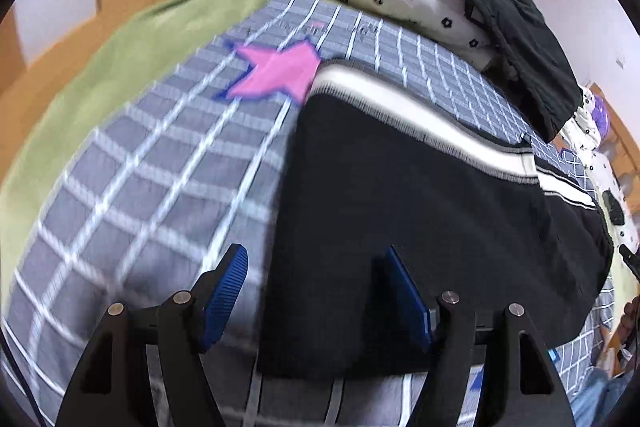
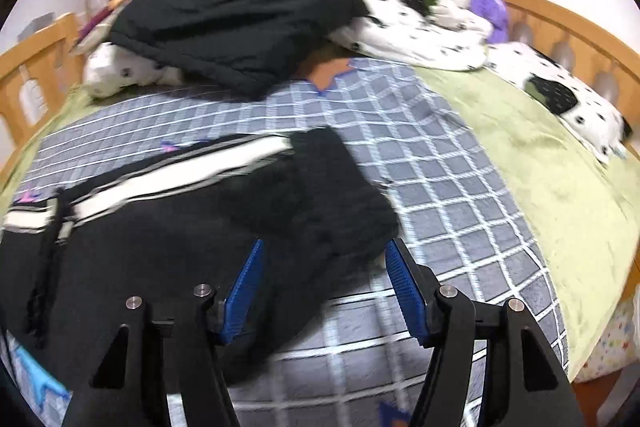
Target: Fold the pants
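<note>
Ahead-left of my left gripper [image 1: 316,293] the checked blanket [image 1: 152,163] lies bare; the black pants [image 1: 400,211] fill ahead-right; beyond my right gripper [image 2: 324,291], a dark jacket [image 2: 224,23] and spotted bedding [image 2: 416,31] block the far side.

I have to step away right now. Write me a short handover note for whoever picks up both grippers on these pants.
Left gripper: open, holding nothing, over the near edge of the pants.
Right gripper: open, holding nothing, over the bunched end of the pants.
Pants: black with a white side stripe, lying on the checked blanket; one end is doubled over.
Done: seemingly a first fold, untidy.
Left: smooth the bunched end, fold again.
</note>
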Tool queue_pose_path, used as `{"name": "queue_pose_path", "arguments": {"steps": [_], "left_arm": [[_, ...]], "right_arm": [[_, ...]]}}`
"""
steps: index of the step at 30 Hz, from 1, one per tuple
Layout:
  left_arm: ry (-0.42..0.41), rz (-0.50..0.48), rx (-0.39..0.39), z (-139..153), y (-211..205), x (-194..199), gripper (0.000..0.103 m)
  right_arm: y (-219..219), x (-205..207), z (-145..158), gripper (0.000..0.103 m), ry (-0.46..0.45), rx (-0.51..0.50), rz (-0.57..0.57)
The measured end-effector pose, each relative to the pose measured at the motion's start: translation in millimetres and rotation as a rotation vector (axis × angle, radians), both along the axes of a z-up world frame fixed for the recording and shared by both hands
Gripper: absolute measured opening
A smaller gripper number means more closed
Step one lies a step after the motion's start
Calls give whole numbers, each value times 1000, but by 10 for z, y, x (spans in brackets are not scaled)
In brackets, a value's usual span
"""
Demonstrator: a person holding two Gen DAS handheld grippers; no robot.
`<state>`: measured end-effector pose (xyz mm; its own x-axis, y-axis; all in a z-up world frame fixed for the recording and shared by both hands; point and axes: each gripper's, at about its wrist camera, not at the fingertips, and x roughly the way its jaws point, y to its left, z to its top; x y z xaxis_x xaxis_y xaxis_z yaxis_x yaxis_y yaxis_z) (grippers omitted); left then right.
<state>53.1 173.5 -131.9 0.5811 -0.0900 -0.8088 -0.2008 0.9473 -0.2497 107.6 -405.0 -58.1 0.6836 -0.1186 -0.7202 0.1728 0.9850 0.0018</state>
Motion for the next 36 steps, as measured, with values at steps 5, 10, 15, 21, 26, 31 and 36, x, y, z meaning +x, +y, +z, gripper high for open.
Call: {"name": "queue_pose_path", "arguments": {"steps": [5,10,15,21,26,31,36], "left_arm": [[-22,-5,-33,-100,-7,-113,69],[-48,-15,-81,-135,27,-163,69],[-59,-24,-134,-155,93,-181,69],[-77,-36,-136,-176,95,-199,69],[-86,-29,-176,-199,150,-210,69],[-99,-34,-175,-206,141,-218,69],[-103,-34,-170,-206,131,-220,70]], "right_arm": [[552,-153,116,59,-64,-65,80],[994,-137,-142,43,23,82,176],[1397,-186,-393,36,15,89,273],[1553,-83,-749,37,78,121,271],[1614,-71,-823,40,34,101,252],[1594,-69,-850,41,34,96,254],[1634,-52,-858,41,31,72,253]]}}
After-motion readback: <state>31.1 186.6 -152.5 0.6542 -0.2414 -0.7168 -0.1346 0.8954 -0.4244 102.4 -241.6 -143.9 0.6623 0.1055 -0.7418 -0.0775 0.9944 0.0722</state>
